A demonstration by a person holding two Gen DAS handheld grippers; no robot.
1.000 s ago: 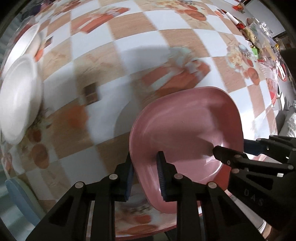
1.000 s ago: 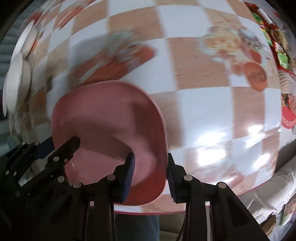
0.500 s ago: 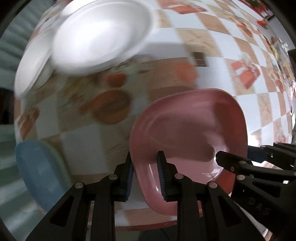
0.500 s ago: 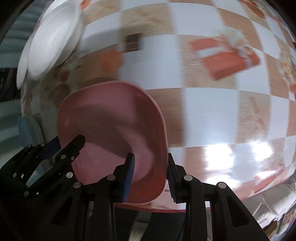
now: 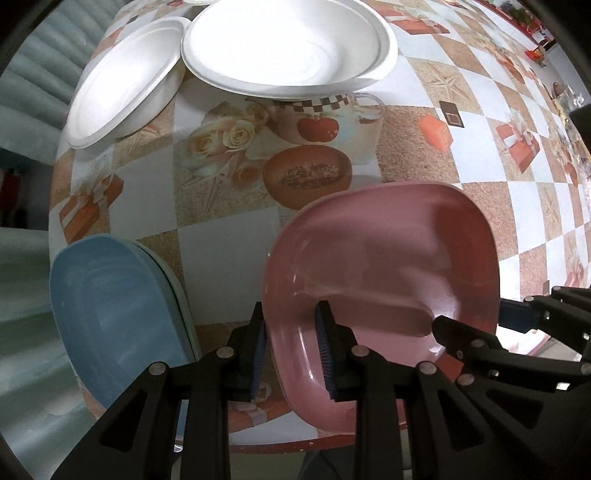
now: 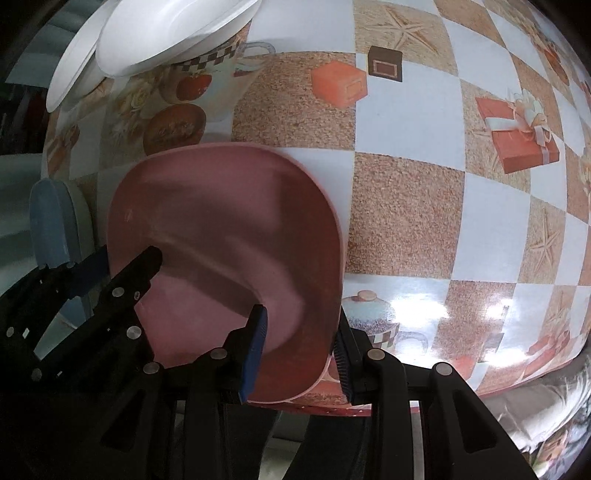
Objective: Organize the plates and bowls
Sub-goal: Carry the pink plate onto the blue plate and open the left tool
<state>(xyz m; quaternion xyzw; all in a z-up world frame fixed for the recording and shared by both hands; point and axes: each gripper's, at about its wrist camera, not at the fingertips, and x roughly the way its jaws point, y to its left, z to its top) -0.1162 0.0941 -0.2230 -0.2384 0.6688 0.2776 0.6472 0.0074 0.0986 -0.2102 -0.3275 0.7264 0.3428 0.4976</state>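
Pink, stiff plastic by its look, the plate (image 5: 380, 258) hangs above the counter (image 5: 221, 236) beside the blue plate (image 5: 110, 314). We pinch its rim on opposite sides, left gripper (image 5: 291, 343) and right gripper (image 6: 299, 350) both clamped. It seems light and slick, so rim grips suit.

Both fisheye views look down and forward along their own fingers, close above the checked tablecloth (image 5: 229, 254); both share the pink plate (image 5: 384, 258) at lower centre, white plates (image 6: 166, 33) at upper left, and the blue plate (image 6: 48, 225) at left.
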